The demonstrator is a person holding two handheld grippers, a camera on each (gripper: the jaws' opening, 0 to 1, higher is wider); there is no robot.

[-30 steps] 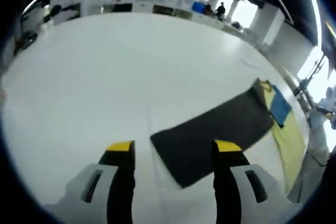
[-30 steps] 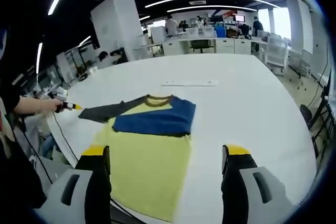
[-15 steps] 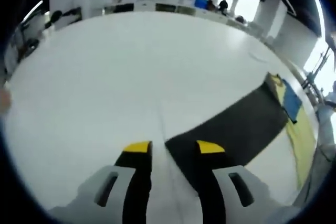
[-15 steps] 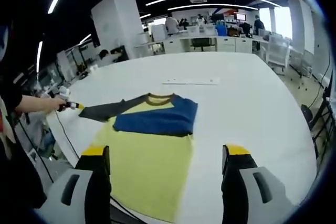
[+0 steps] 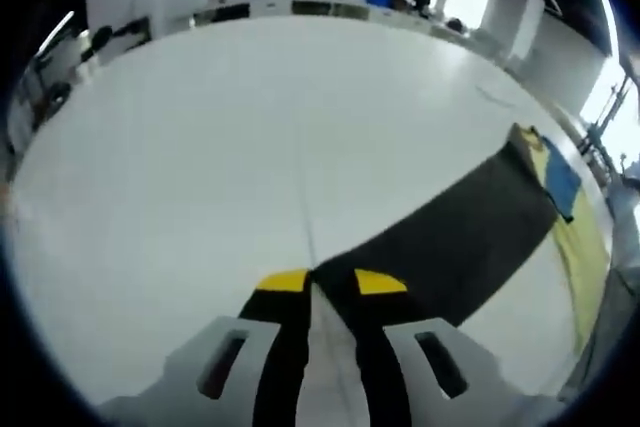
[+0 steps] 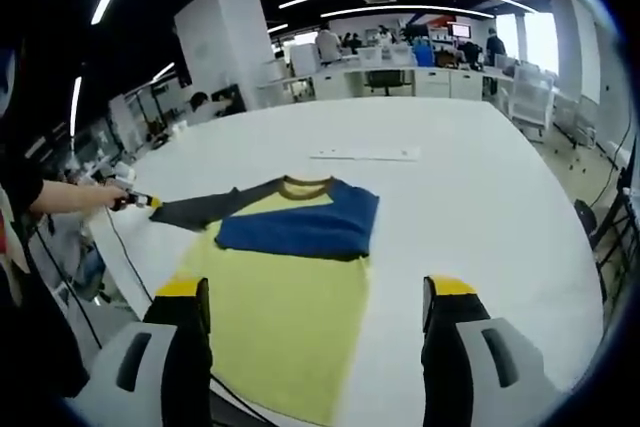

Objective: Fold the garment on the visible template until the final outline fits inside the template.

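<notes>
A shirt lies flat on the white table (image 6: 480, 207): yellow body (image 6: 280, 317), blue sleeve (image 6: 300, 227) folded across the chest, dark grey sleeve (image 6: 205, 210) stretched out to the left. In the left gripper view that dark sleeve (image 5: 450, 237) runs from the yellow body (image 5: 580, 237) to my left gripper (image 5: 332, 281), whose jaws stand nearly together, shut on the cuff corner. The right gripper view shows the left gripper (image 6: 135, 200) at the sleeve's end, held by a hand (image 6: 60, 197). My right gripper (image 6: 315, 287) hangs open over the yellow hem, holding nothing.
A thin white strip (image 6: 362, 155) lies on the table beyond the collar. The table's near edge runs under the shirt hem, and a cable (image 6: 120, 257) hangs off its left side. Desks and people stand far behind.
My left gripper has moved up to the dark sleeve's cuff, and its jaws have gone from wide apart to closed on it. The right gripper has stayed open in place.
</notes>
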